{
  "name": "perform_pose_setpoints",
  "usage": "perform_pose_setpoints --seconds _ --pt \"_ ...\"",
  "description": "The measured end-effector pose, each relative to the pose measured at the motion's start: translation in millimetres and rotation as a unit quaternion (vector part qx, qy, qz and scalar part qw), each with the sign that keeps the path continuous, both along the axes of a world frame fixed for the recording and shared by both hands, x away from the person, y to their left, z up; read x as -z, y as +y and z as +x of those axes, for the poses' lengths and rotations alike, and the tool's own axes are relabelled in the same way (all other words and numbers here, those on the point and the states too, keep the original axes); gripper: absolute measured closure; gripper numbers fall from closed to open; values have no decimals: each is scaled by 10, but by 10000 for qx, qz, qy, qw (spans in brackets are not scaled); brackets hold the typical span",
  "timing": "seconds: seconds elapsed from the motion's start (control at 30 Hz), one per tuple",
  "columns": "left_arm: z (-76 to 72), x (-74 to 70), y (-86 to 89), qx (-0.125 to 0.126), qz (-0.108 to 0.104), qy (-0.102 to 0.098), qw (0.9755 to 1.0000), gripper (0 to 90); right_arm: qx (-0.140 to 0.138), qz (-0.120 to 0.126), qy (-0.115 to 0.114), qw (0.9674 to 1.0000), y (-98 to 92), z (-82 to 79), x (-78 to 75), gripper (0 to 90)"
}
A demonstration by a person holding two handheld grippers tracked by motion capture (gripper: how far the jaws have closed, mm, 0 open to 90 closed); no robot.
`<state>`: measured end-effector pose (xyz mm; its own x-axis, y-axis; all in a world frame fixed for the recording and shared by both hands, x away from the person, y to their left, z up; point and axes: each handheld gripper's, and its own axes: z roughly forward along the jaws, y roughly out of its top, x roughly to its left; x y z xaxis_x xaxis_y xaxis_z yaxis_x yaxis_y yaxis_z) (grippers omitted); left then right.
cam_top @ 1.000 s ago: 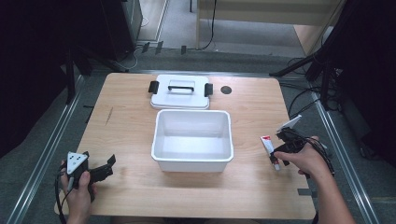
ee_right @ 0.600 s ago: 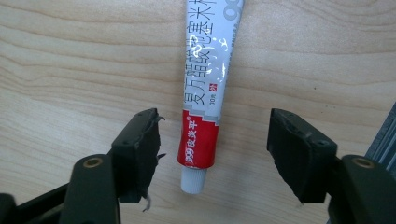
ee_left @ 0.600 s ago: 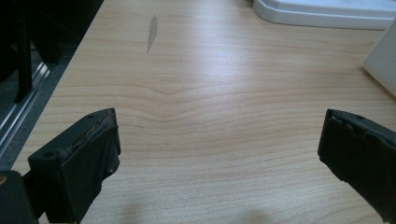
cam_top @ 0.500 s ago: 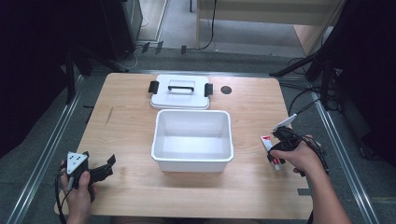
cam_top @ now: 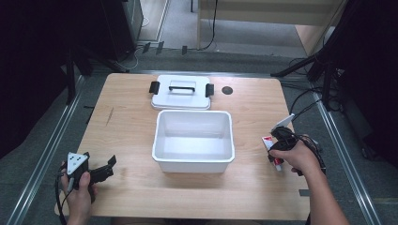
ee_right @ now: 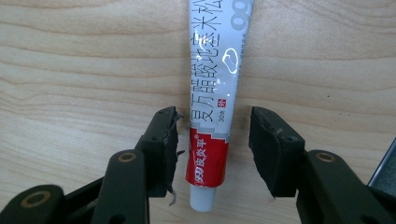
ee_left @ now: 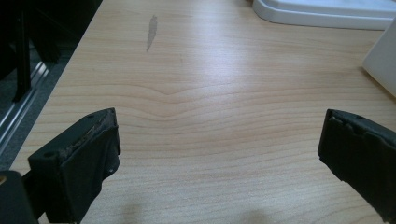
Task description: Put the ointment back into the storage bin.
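A white tube with a red end and a white cap (ee_right: 212,93) lies flat on the wooden table, right of the white box. It sits between the jaws of my right gripper (ee_right: 214,126), cap end toward the camera. The jaws have just been closing; the left pad (ee_right: 166,149) is almost at the tube and a gap remains at the right pad (ee_right: 266,149). From above, the right gripper (cam_top: 276,151) points down over the tube (cam_top: 268,141). My left gripper (cam_top: 109,168) rests open at the table's near left, and nothing lies between its jaws (ee_left: 219,135).
An open white box (cam_top: 194,161) stands mid-table, with its white lid (cam_top: 180,91) with black clips flat behind it. A dark round hole (cam_top: 227,90) lies right of the lid. The table's right edge (cam_top: 300,154) runs close beside the right hand; cables trail off it.
The right hand has shifted slightly over the tube. The left hand and gripper have not moved.
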<state>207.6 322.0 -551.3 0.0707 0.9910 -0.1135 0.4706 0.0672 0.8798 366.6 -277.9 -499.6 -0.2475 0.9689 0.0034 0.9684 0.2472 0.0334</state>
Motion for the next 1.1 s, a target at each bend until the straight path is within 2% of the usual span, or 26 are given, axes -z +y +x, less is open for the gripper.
perform_pose_setpoints --seconds 0.37,0.8,1.1 --pt "3 0 2 4 -16 -2 10000 0 -33 -71 87 9999 39 30 43 610" --pt "6 1 4 -1 -37 9 10000 0 -64 -179 66 9998 83 47 45 685" --pt "6 1 8 3 -44 17 10000 0 -28 -133 42 9999 92 48 35 719"
